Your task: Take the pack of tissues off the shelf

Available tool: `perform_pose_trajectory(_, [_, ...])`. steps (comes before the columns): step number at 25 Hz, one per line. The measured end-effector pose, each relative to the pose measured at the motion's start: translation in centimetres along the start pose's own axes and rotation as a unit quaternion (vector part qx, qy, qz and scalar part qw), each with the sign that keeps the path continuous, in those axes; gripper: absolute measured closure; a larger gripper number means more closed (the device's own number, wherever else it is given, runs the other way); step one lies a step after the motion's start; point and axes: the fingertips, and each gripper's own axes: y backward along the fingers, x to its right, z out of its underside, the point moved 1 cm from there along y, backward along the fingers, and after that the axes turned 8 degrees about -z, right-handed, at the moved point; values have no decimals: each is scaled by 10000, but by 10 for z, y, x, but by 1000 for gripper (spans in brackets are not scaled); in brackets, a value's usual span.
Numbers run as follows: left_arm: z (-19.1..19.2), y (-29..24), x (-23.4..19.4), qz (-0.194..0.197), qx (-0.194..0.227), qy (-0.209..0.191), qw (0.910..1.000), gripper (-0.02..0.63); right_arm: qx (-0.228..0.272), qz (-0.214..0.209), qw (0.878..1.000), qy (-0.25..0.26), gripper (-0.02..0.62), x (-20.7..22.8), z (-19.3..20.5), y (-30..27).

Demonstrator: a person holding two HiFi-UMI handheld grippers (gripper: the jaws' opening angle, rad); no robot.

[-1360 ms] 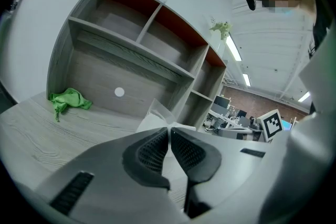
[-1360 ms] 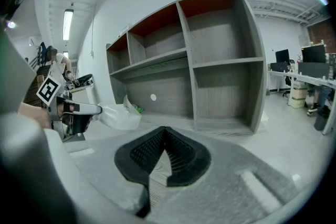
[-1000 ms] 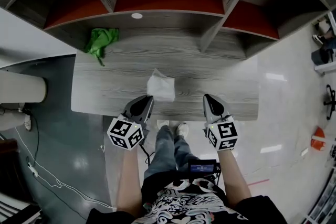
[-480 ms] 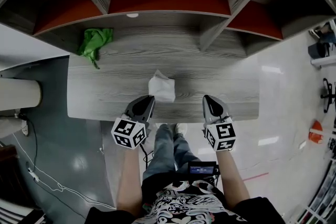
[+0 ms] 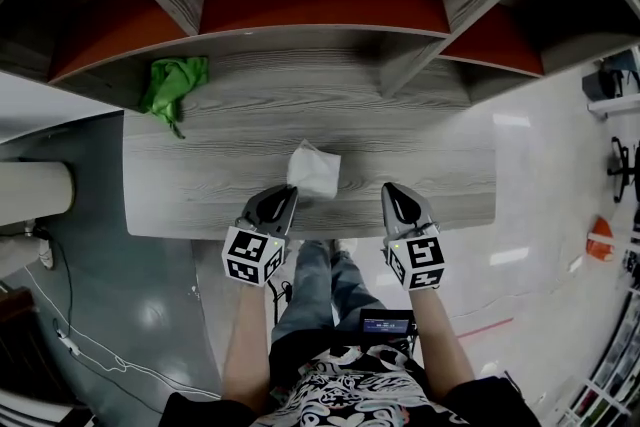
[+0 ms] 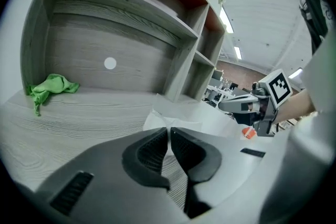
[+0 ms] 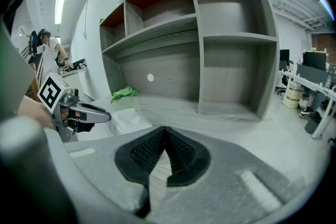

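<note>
The grey shelf unit (image 5: pixel 320 55), with its red-backed compartments, is standing directly behind the pack of tissues (image 5: pixel 314 170). The grey wood-grain board (image 5: pixel 200 190) at the unit's foot is carrying the pack, which is lying flat near the board's front edge, about midway along it and outside every compartment. The left gripper (image 5: pixel 288 195) is hovering at the pack's near left corner, its tip just beside the wrapper (whether it is touching cannot be told). Its jaws are pressing together with nothing between them, and in the left gripper view the pack is sitting just beyond the closed tips. The right gripper (image 5: pixel 392 190) is hanging to the right of the pack, apart from it, over the board's front edge. Its jaws are likewise meeting at the tips and gripping nothing. A crumpled green cloth (image 5: pixel 172 85) is lying well to the left of the pack and behind it, by the unit's left end.
</note>
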Motion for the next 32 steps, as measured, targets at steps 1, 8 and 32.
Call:
perform_pose_trajectory(1, [1,-2,-1,6,-44,-2,10000,584,-10,15,10000,-20,591,0,1,0])
perform_pose_trajectory(8, [5,-9,0,175,-292,-54,9994,584,35,156,9999,-59,591,-2,-2,-2])
perform_pose_trajectory(32, [14,-13,11,625,-543,207,9964,457,201,453,9984,-276,591,-15,-3,19])
